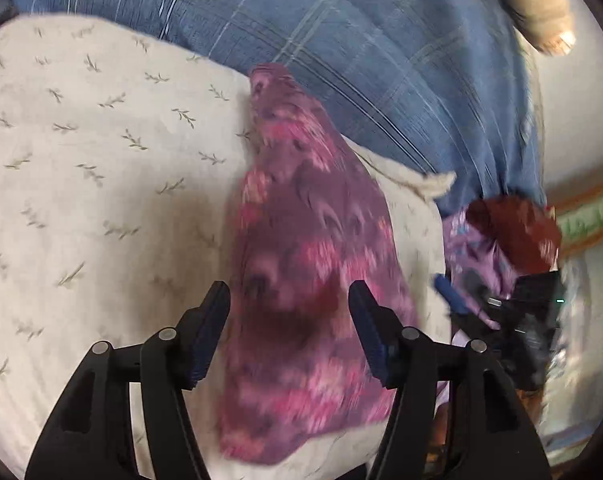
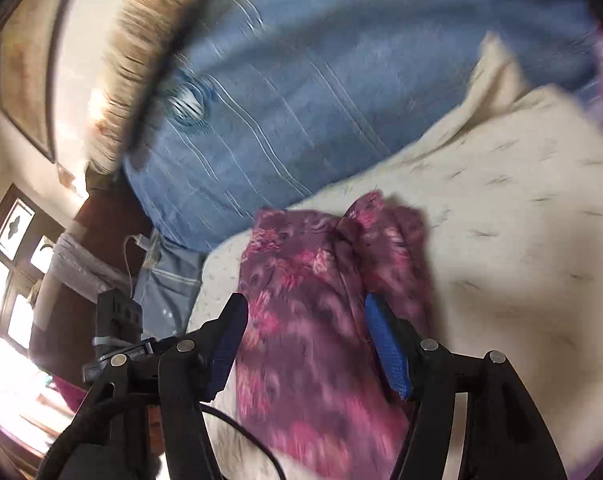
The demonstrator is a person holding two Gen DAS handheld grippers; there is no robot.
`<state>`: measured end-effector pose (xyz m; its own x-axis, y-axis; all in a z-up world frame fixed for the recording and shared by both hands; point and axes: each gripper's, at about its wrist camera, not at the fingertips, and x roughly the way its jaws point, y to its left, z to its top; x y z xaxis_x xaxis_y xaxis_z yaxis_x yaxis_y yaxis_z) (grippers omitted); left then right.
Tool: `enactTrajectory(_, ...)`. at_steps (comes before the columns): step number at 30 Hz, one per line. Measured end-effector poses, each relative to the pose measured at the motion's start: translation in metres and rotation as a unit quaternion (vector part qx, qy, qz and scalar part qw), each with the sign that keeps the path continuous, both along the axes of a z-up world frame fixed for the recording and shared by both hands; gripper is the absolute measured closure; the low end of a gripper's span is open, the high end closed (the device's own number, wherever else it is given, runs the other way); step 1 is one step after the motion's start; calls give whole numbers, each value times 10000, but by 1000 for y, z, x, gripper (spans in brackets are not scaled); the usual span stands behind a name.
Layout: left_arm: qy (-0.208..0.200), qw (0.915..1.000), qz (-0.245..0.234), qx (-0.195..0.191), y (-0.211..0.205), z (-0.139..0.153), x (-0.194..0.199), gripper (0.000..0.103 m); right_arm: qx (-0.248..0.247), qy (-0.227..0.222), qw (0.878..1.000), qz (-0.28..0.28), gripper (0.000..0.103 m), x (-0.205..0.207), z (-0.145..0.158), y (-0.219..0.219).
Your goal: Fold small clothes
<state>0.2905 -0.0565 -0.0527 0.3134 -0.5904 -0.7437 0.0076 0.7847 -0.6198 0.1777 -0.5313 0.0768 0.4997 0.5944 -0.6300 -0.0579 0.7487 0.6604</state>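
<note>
A small purple garment with a pink floral print point(image 1: 309, 248) lies stretched out lengthwise on a cream leaf-printed pillow point(image 1: 101, 160). My left gripper point(image 1: 289, 300) hovers over its near half, open, with the cloth below the gap and neither pad pressing on it. In the right wrist view the same garment point(image 2: 313, 300) runs away from me, bunched at its far end. My right gripper point(image 2: 305, 312) is open above it, the blue pads apart on either side of the cloth. The right gripper's body point(image 1: 501, 312) also shows blurred at the pillow's right edge.
A blue plaid cover point(image 1: 341, 40) lies behind the pillow point(image 2: 521, 220). A tan striped roll point(image 1: 533, 0) sits at the far corner. Lilac and red cloth point(image 1: 513, 232) shows by the right gripper. A white charger cable point(image 2: 141, 240) and bright windows point(image 2: 13, 280) are at left.
</note>
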Motion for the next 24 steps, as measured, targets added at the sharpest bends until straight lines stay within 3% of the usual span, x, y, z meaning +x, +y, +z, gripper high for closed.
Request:
enactTrajectory(4, 212, 9997, -5, -126, -4, -15, 19, 43, -7, 592, 9982, -38, 41, 70, -48, 21)
enactTrajectory(6, 259, 9996, 7, -65, -7, -22, 23, 43, 352, 920, 9948, 259, 50, 106, -79, 49)
enactTrajectory(7, 271, 9996, 19, -75, -8, -23, 23, 43, 279, 999, 9940, 361, 78, 118, -88, 59)
enactTrajectory(8, 241, 9996, 30, -166, -8, -21, 21, 43, 71, 889, 9949, 461, 94, 123, -89, 67)
enactTrajectory(11, 97, 9994, 38, -344, -8, -12, 16, 42, -11, 31, 9989, 474, 95, 109, -49, 65)
enactTrajectory(13, 22, 9993, 5, -382, -11, -11, 16, 41, -259, -459, 9984, 188, 95, 94, -21, 49)
enactTrajectory(15, 45, 9999, -22, -161, -21, -18, 18, 39, -711, -386, 9967, -43, 95, 94, -24, 37)
enactTrajectory(17, 205, 9995, -96, 215, -36, -32, 21, 39, -1311, 75, 9913, -121, 93, 105, -58, 35)
enactTrajectory(19, 258, 9987, -125, 432, -40, -36, 19, 39, -1378, 683, 9881, -48, 84, 116, -94, 36)
enactTrajectory(20, 200, 9989, -119, 410, -37, -31, 15, 39, -1198, 785, 9896, -141, 80, 116, -100, 32)
enactTrajectory(22, 48, 9990, -140, 416, -29, -17, 8, 39, -777, 644, 9942, -361, 78, 108, -89, 23)
enactTrajectory(24, -175, 9990, -130, 396, -17, 0, -13, 39, -765, 158, 9957, -494, 70, 86, -56, 16)
